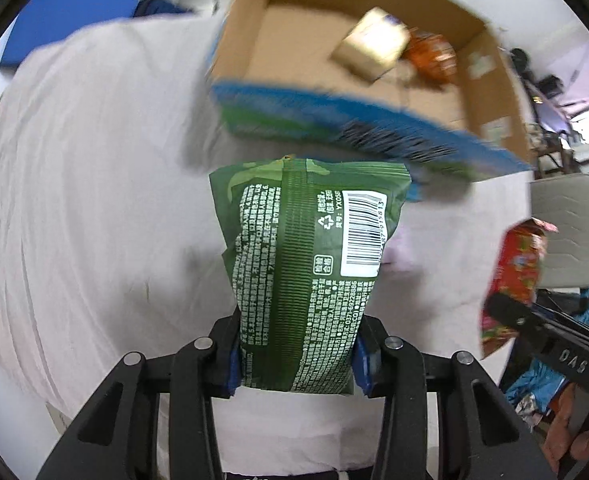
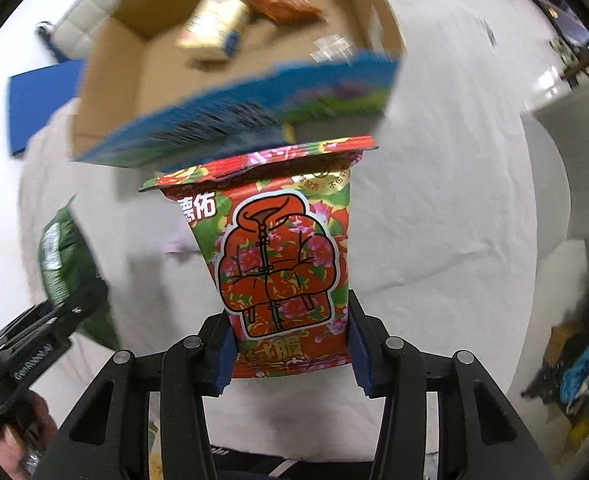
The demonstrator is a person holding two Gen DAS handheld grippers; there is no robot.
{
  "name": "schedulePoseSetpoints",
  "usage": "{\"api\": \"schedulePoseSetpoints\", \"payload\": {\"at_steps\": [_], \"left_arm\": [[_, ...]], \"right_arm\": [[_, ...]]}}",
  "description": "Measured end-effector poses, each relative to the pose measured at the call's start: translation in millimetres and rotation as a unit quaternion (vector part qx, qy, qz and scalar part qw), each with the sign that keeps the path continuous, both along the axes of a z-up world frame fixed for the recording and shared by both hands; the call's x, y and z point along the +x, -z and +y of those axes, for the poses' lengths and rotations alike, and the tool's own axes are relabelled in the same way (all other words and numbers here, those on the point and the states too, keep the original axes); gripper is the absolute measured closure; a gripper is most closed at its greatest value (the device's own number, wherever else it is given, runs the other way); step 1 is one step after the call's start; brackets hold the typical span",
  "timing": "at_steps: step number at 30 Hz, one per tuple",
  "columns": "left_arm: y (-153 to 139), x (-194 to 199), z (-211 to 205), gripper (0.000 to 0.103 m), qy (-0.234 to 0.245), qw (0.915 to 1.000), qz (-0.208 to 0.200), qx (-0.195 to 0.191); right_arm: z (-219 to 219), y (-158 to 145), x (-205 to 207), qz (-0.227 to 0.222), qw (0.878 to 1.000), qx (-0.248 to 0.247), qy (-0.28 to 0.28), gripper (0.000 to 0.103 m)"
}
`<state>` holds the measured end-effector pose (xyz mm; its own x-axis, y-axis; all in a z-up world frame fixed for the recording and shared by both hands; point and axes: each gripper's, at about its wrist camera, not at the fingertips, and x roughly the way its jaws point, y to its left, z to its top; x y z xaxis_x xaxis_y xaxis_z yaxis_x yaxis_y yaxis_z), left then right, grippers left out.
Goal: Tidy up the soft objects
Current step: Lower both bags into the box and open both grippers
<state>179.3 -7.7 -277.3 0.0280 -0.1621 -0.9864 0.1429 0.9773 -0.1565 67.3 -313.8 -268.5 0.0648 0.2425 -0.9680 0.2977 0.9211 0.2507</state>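
While my left gripper (image 1: 294, 360) pinches the green crinkly snack pouch (image 1: 306, 264) by its lower end and my right gripper (image 2: 290, 356) clamps the red floral foil packet (image 2: 282, 256) the same way, both hang above the white cloth-covered table (image 1: 94, 200), short of the open brown cardboard box (image 1: 358, 80). I judge it best to carry each over the blue printed front wall before letting go, squeezing lightly. Chairs and clutter ring the room.

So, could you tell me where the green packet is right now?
The green packet is clamped in the left gripper, held above the white cloth, just short of the cardboard box.
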Motion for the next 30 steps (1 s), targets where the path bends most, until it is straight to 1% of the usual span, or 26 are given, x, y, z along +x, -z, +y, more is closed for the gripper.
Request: {"api": "schedulePoseSetpoints", "payload": {"at_steps": [1,3,7,8,9,11,13,17,21,23,26,30], "left_arm": [[-12,0,-5,0.064,0.007,0.9999,-0.011,-0.004],[-32,3,-13,0.064,0.017,0.9994,-0.030,-0.011],[-68,14,-21,0.064,0.025,0.9975,-0.059,-0.029],[-70,15,-20,0.064,0.027,0.9970,-0.065,-0.034],[-79,17,-19,0.064,0.029,0.9963,-0.072,-0.038],[-92,28,-26,0.064,0.035,0.9950,-0.083,-0.044],[-97,39,-35,0.064,0.037,0.9940,-0.092,-0.047],[-107,71,-44,0.064,0.047,0.9919,-0.110,-0.045],[-105,116,-49,0.064,0.050,0.9919,-0.112,-0.033],[-97,139,-52,0.064,0.048,0.9931,-0.104,-0.027],[-75,176,-54,0.064,0.041,0.9958,-0.080,-0.012],[-35,220,-56,0.064,0.031,0.9989,-0.034,0.004]], "right_arm": [[3,-11,1,-0.010,1.000,0.002,-0.004,0.054],[26,-19,11,-0.025,1.000,0.007,-0.007,0.054],[29,-48,18,-0.053,0.998,0.013,-0.013,0.054],[32,-50,21,-0.057,0.998,0.014,-0.013,0.054],[30,-55,25,-0.062,0.998,0.018,-0.012,0.054],[30,-65,33,-0.068,0.997,0.024,-0.011,0.054],[28,-75,46,-0.073,0.997,0.031,-0.009,0.054],[15,-83,80,-0.083,0.996,0.012,-0.004,0.054],[-3,-71,120,-0.070,0.997,-0.012,0.007,0.054],[-12,-55,138,-0.054,0.998,-0.017,0.010,0.054],[-24,-22,163,-0.025,0.999,-0.032,0.021,0.054],[-33,24,191,0.014,0.999,-0.040,0.031,0.054]]}}
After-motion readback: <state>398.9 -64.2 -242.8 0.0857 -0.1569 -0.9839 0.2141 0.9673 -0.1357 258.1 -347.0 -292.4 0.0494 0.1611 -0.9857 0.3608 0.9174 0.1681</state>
